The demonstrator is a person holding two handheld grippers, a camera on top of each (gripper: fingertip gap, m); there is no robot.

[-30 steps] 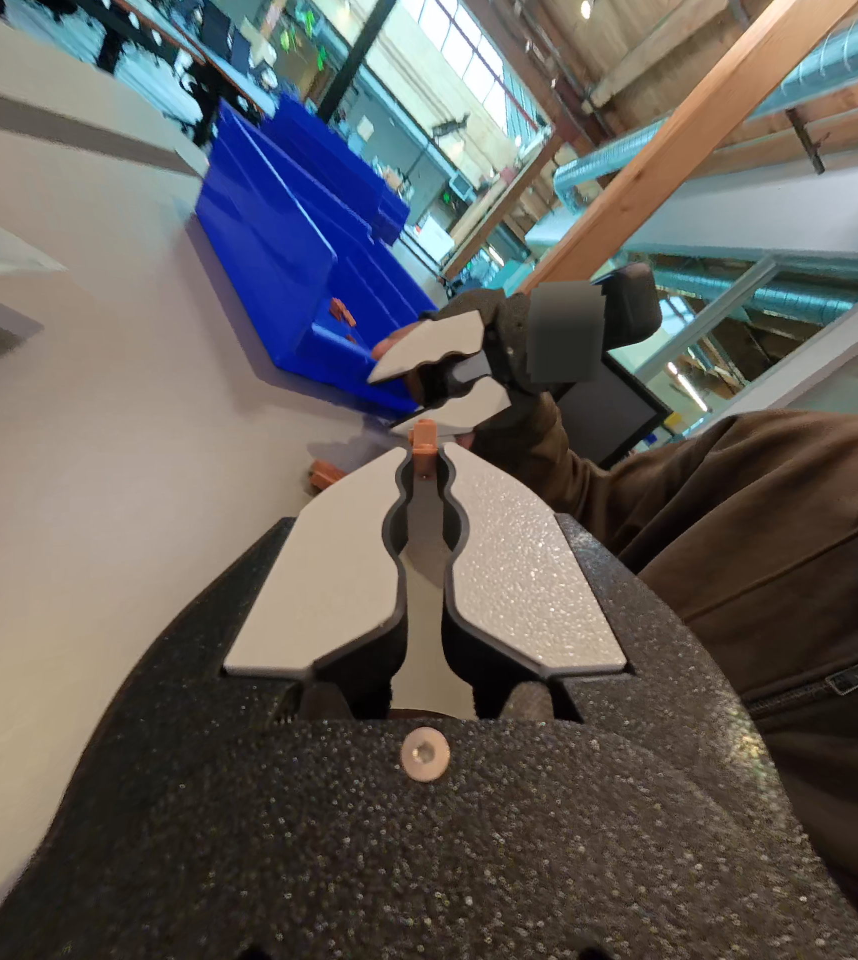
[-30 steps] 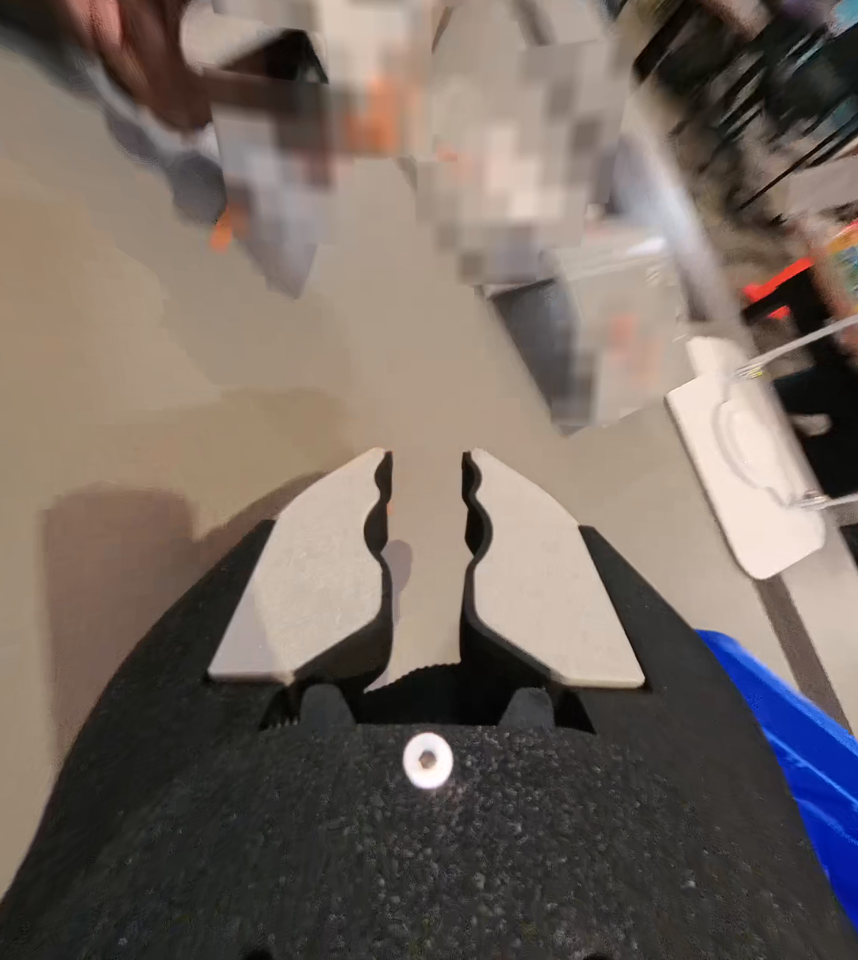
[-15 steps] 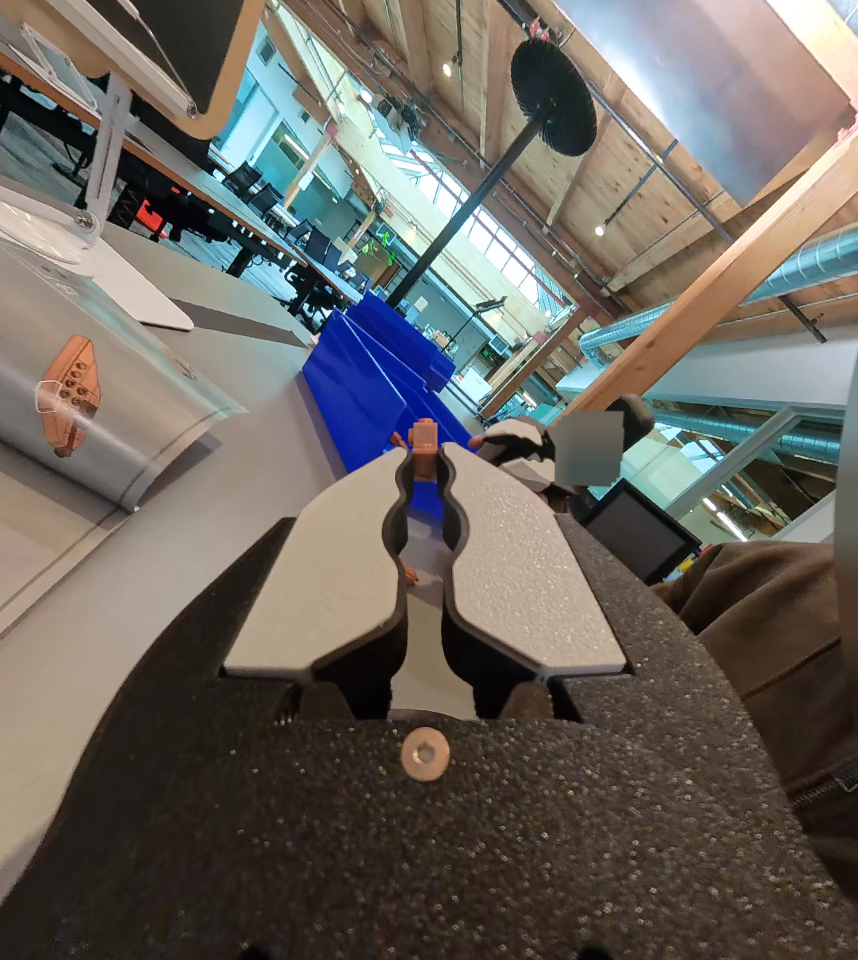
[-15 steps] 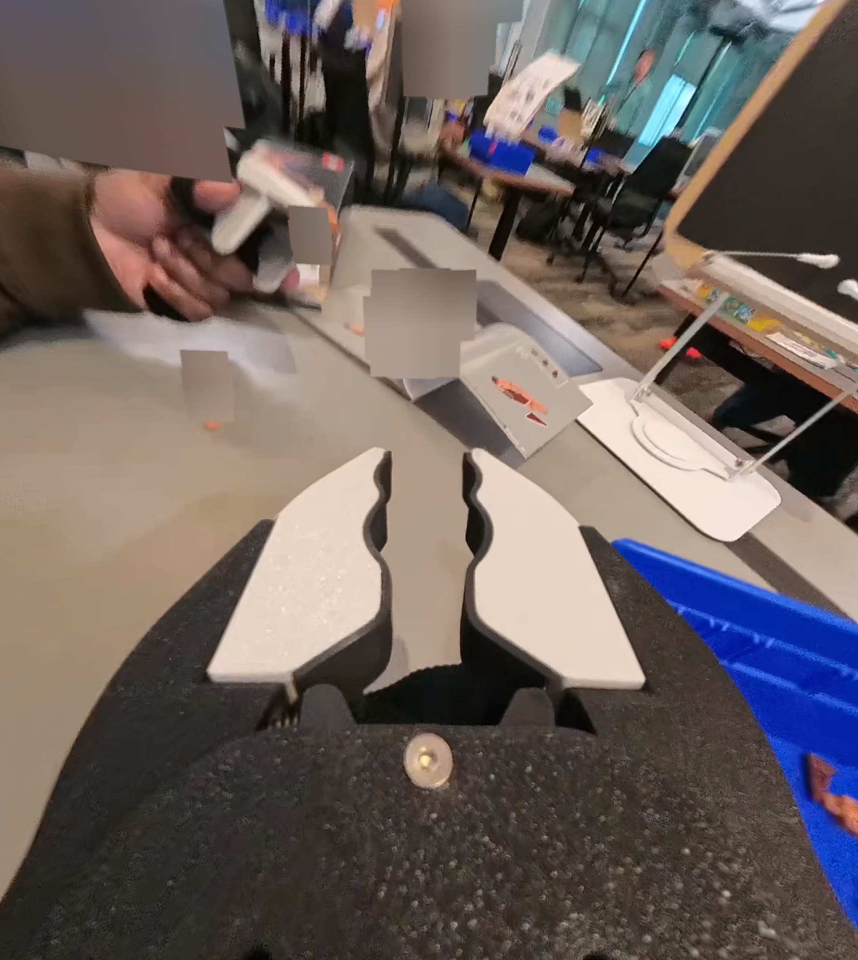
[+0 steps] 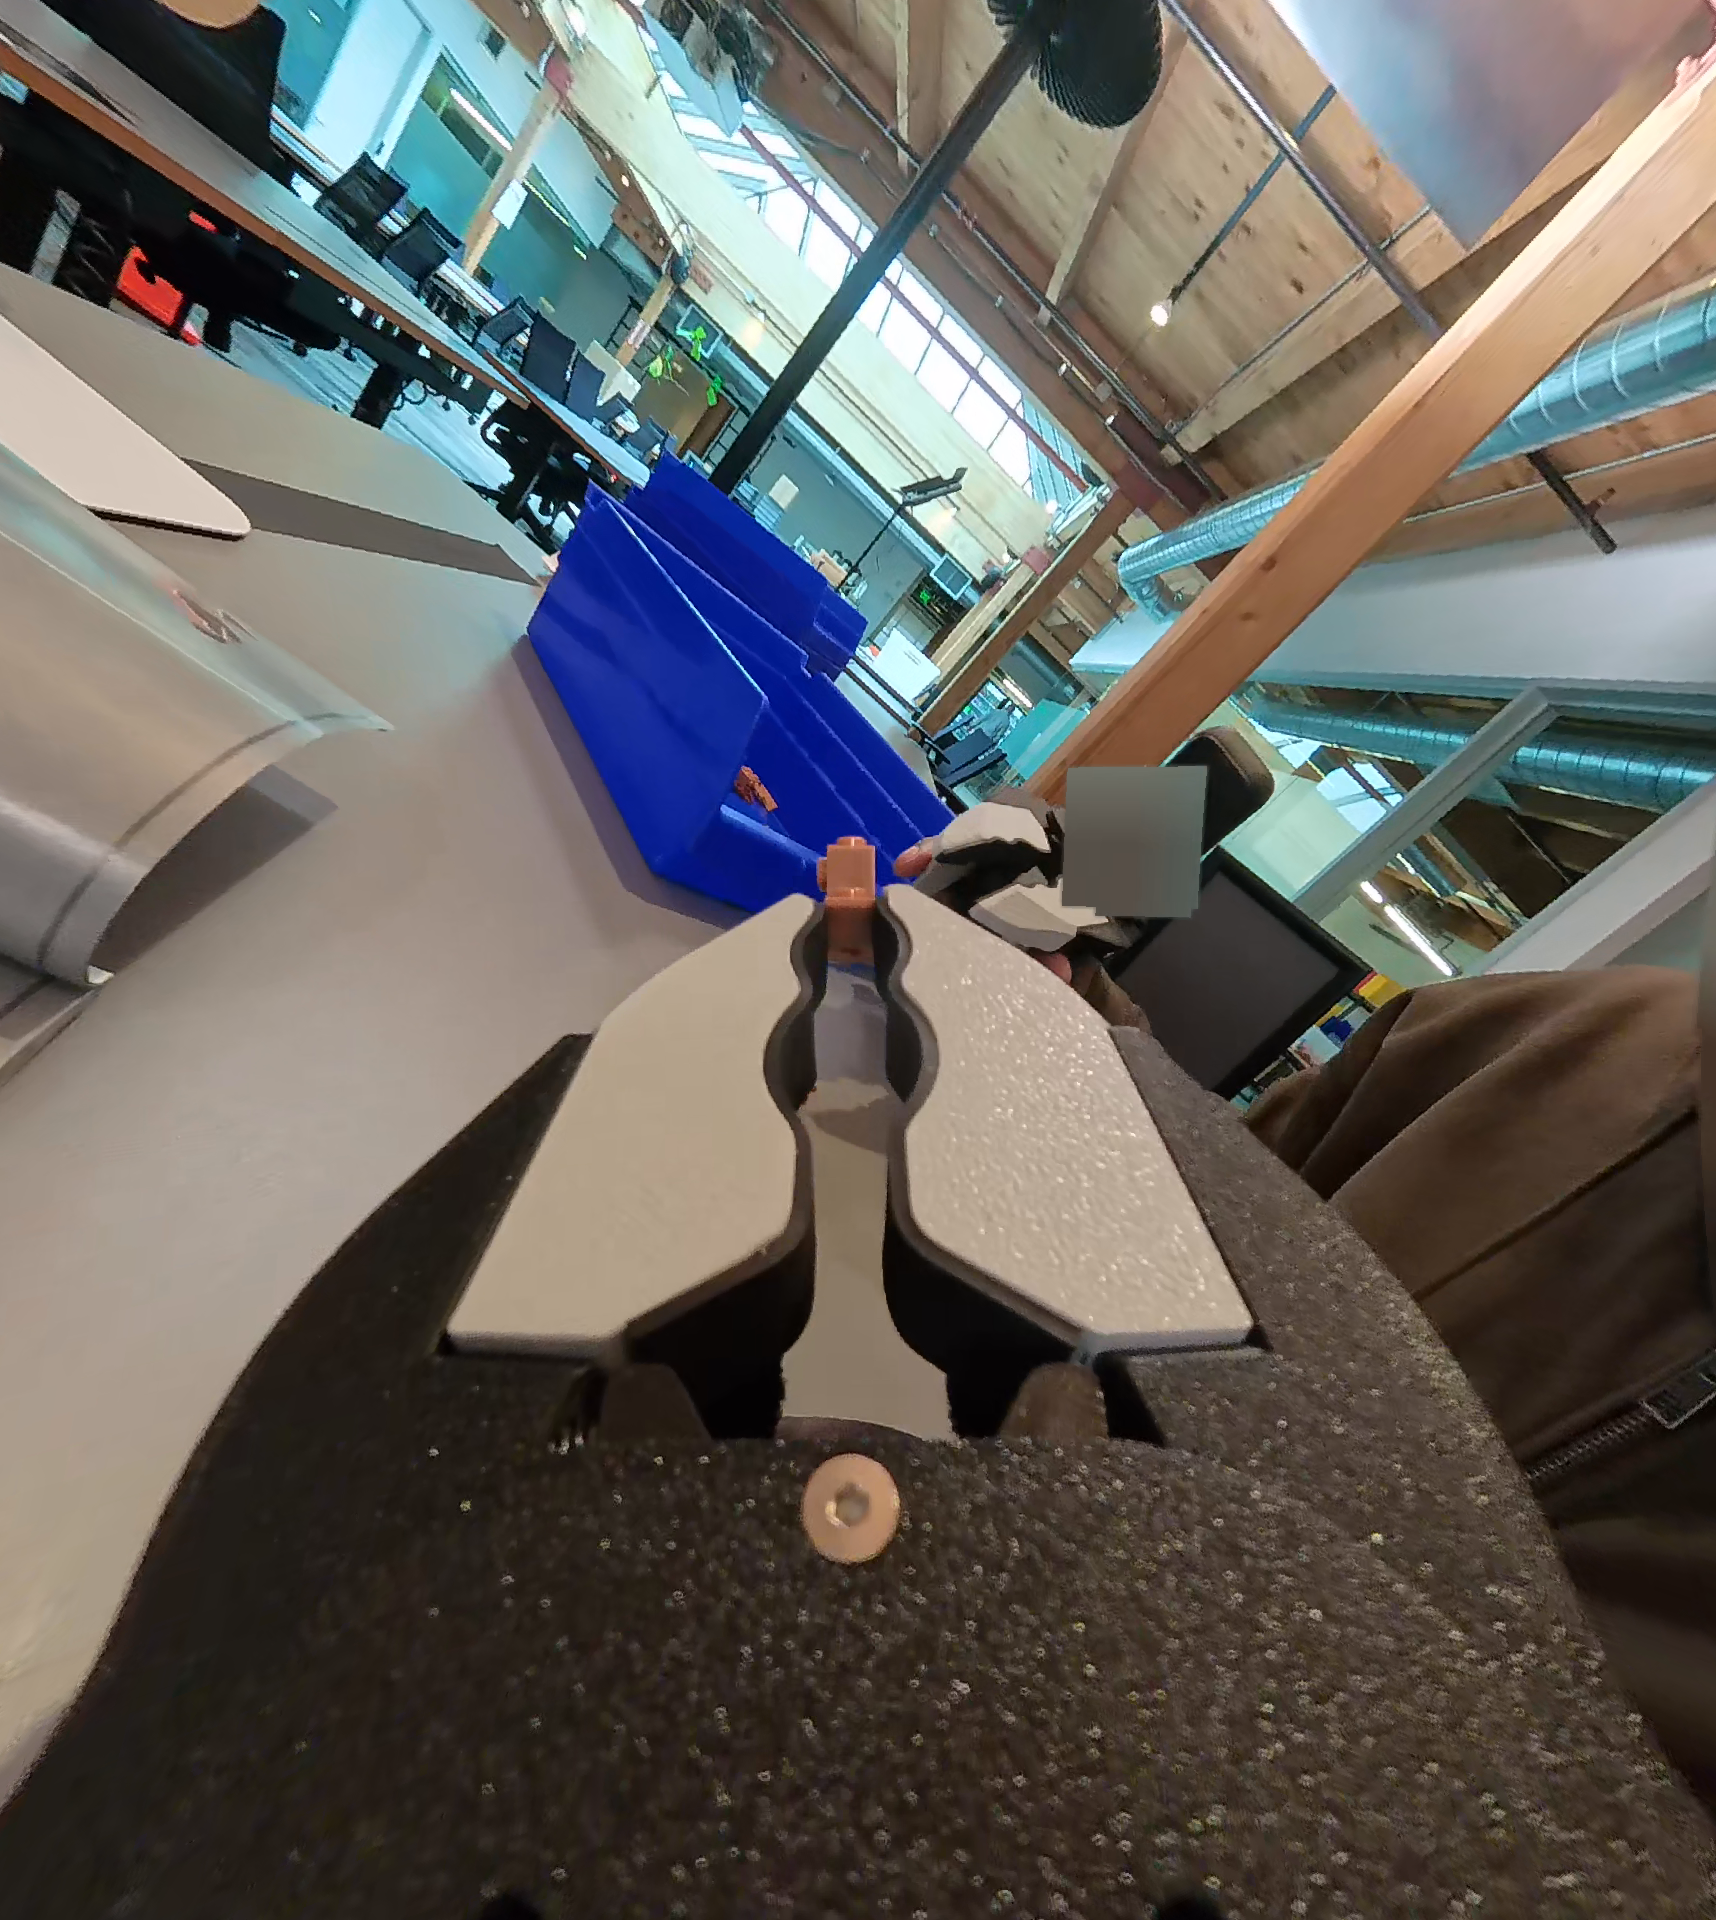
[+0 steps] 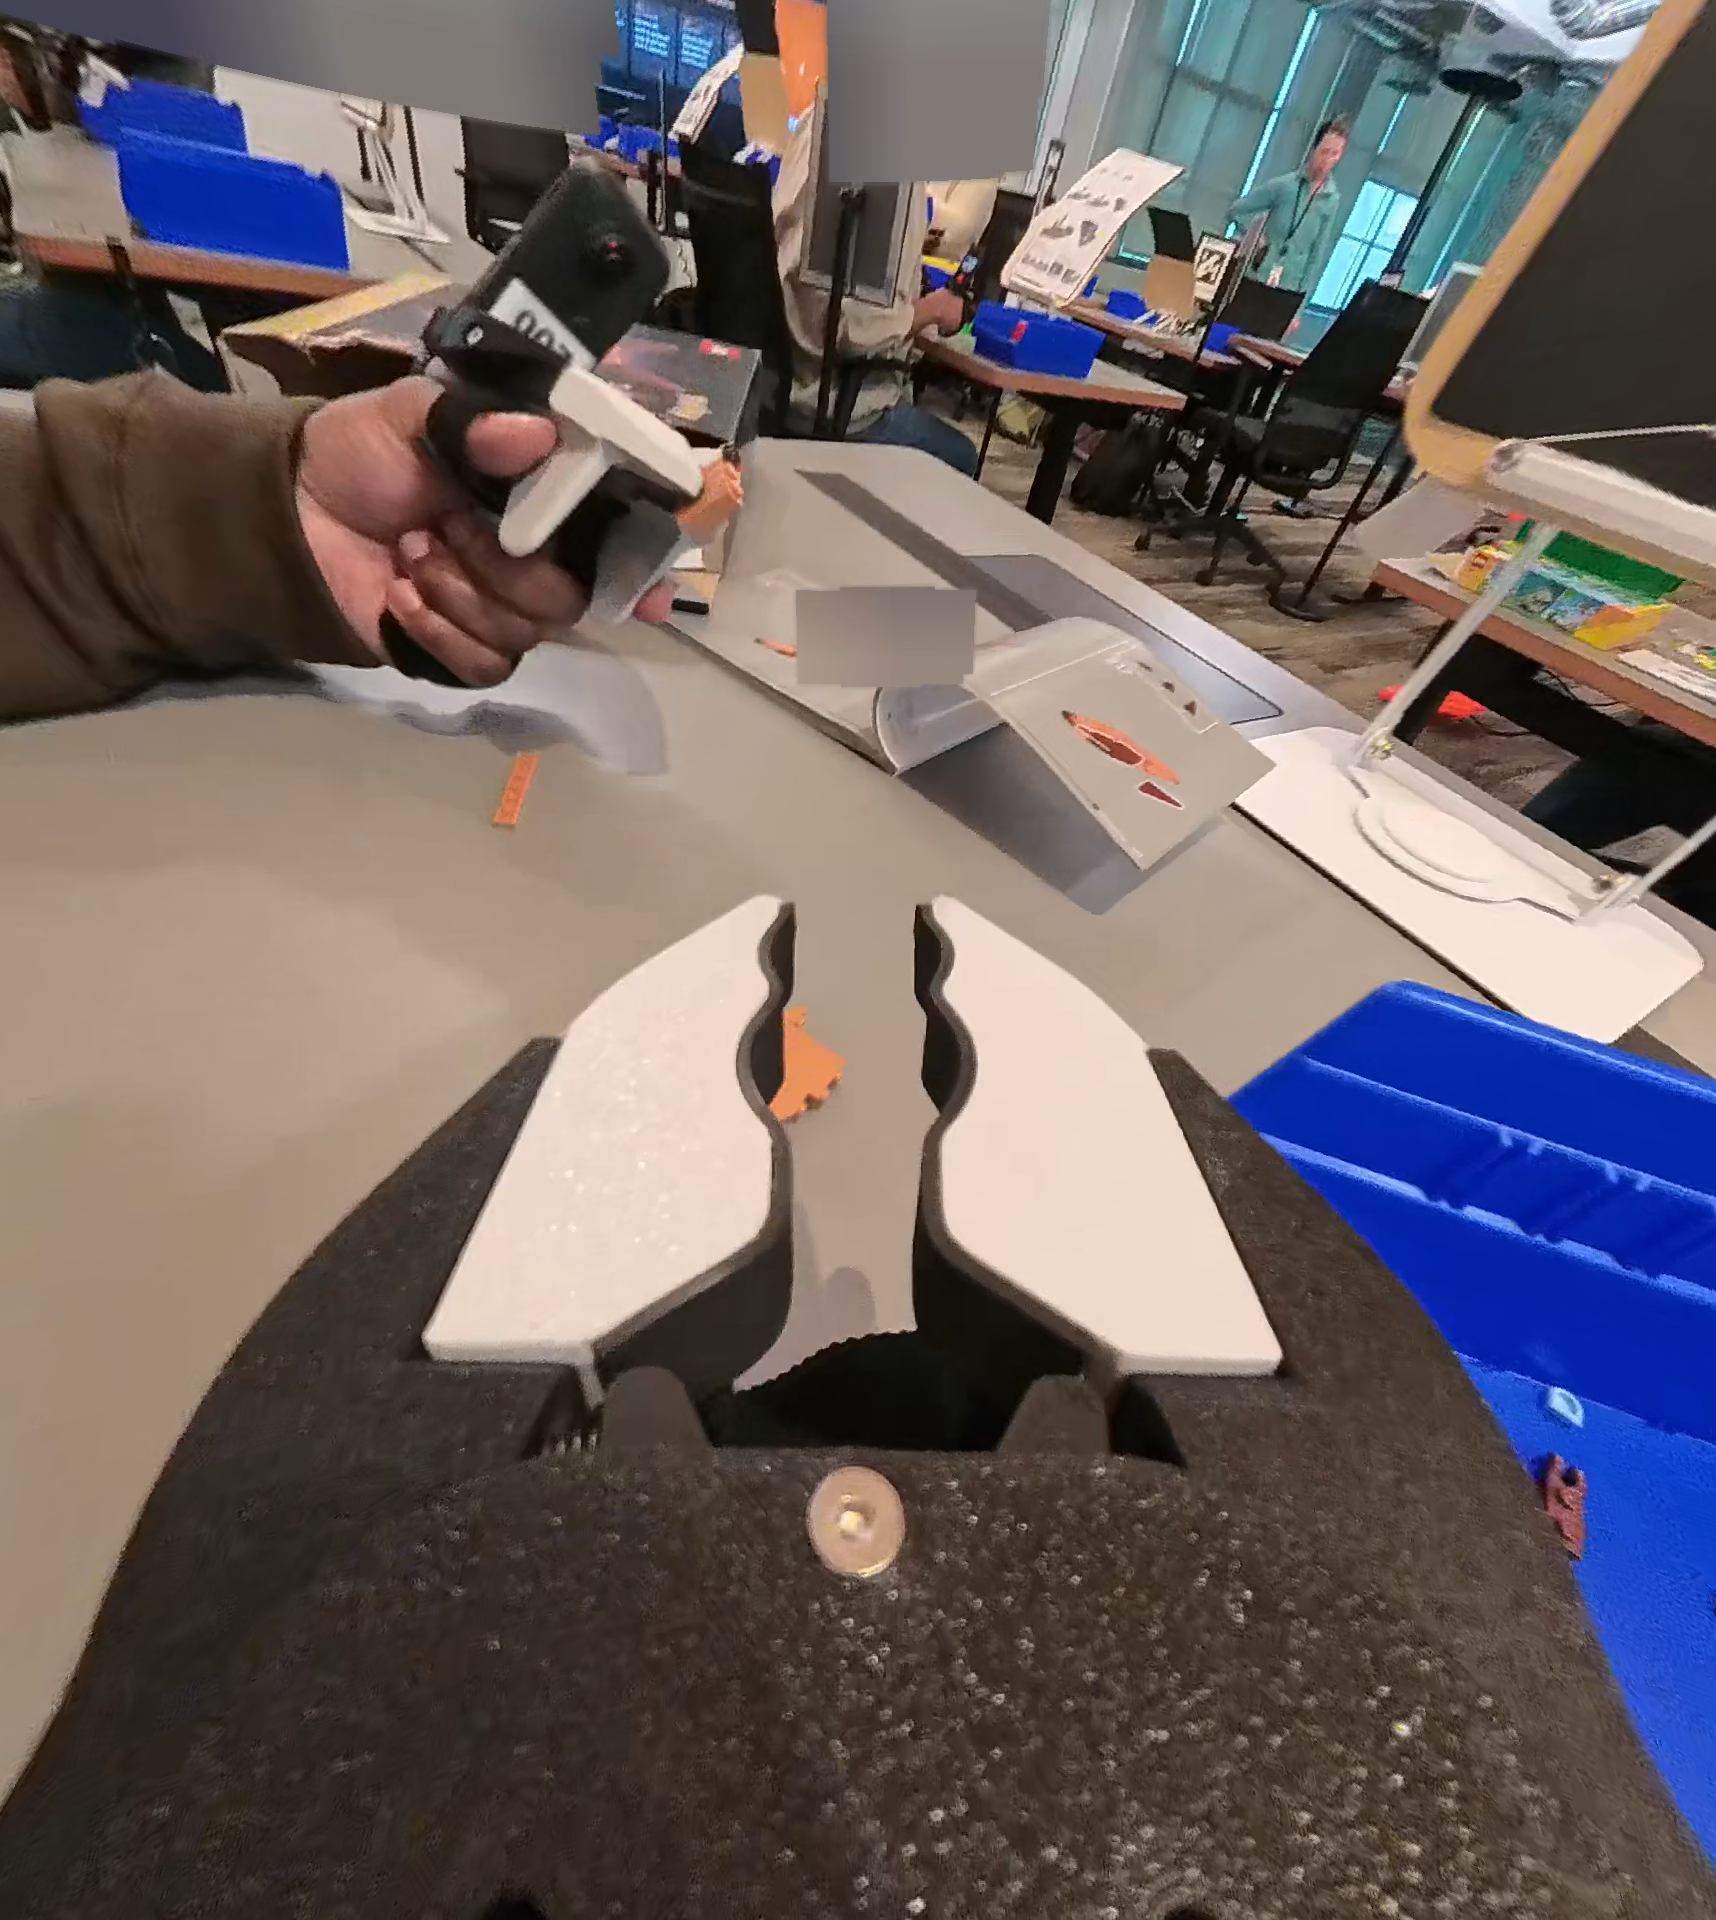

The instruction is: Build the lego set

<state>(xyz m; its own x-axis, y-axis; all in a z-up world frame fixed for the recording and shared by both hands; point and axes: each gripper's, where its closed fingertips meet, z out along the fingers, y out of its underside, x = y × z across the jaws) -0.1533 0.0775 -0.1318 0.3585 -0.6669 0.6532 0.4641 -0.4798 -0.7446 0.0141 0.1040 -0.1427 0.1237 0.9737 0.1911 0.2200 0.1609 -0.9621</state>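
The left gripper [image 5: 849,914] pinches a small brown studded lego piece [image 5: 851,883] at its tips — the right gripper [image 6: 852,914] gapes over a flat orange lego wedge [image 6: 804,1065] lying between its jaws.

Both tools share one build: a black, grainy, foam-like body with a round silver screw [image 5: 850,1507] in its middle and two pale grey, speckled fingers [image 6: 1072,1164] with wavy dark inner edges. The person wears a brown sleeve [image 6: 95,540] and what looks like a zipped brown jacket [image 5: 1519,1195].
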